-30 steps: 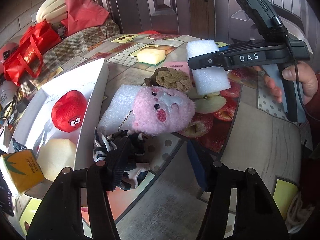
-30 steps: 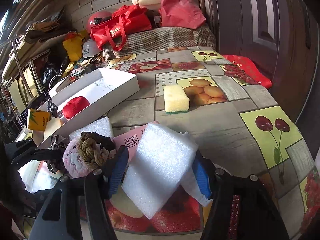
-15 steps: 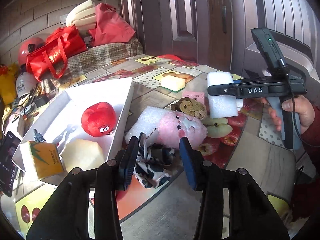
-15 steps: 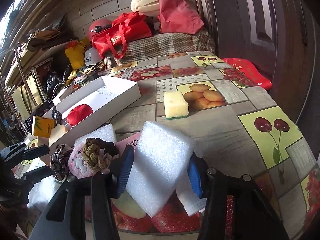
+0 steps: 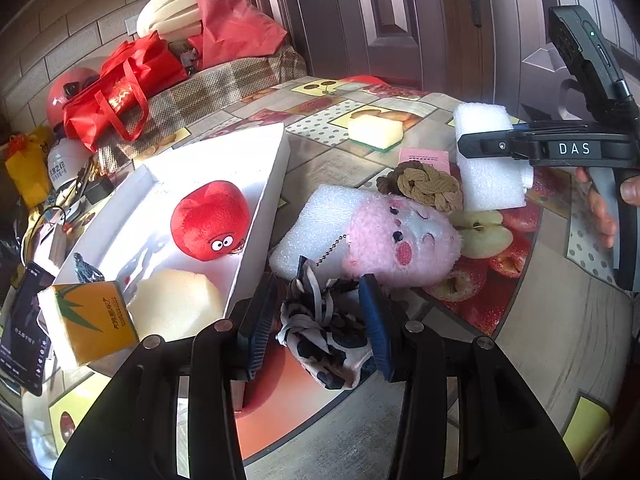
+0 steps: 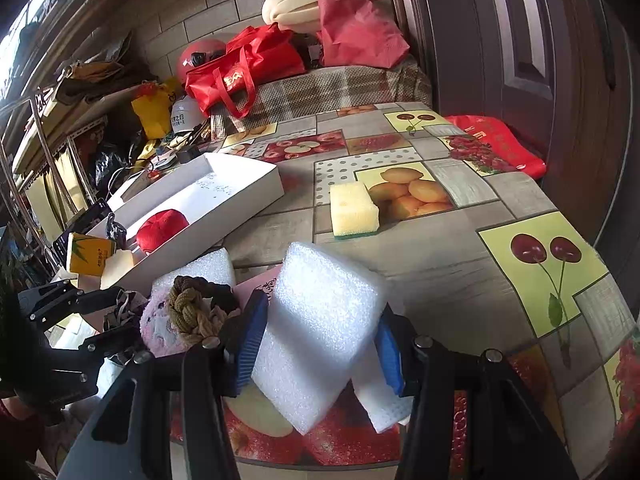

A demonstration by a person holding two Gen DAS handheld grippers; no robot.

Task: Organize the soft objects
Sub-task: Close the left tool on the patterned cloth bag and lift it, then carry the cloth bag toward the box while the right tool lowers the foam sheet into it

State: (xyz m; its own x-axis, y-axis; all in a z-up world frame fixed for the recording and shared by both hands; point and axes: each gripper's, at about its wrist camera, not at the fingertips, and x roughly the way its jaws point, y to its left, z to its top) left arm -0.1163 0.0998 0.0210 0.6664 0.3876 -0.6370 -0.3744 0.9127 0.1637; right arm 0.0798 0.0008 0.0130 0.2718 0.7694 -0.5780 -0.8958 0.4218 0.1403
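My left gripper [image 5: 320, 320] is shut on a black-and-white patterned cloth [image 5: 324, 332] and holds it beside the white tray [image 5: 276, 160]. The tray holds a red plush [image 5: 210, 220], a pale foam piece [image 5: 176, 304] and a yellow tissue pack [image 5: 90, 320]. My right gripper [image 6: 316, 344] is shut on a white foam block [image 6: 320, 328], lifted above the table; it also shows in the left wrist view [image 5: 488, 156]. A pink plush [image 5: 396, 236], a brown knotted rope [image 5: 424, 184] and another white foam block [image 5: 316, 220] lie on the table.
A yellow sponge [image 6: 352, 208] lies further back on the fruit-patterned tablecloth [image 6: 440, 256]. A pink card [image 5: 424, 156] lies by the rope. Red bags [image 6: 240, 68] and clutter fill the back and left. A phone [image 5: 20, 332] lies left of the tray.
My left gripper has closed on the patterned cloth and lifted it, pulling back from the table. My right gripper has held the foam block and risen slightly.
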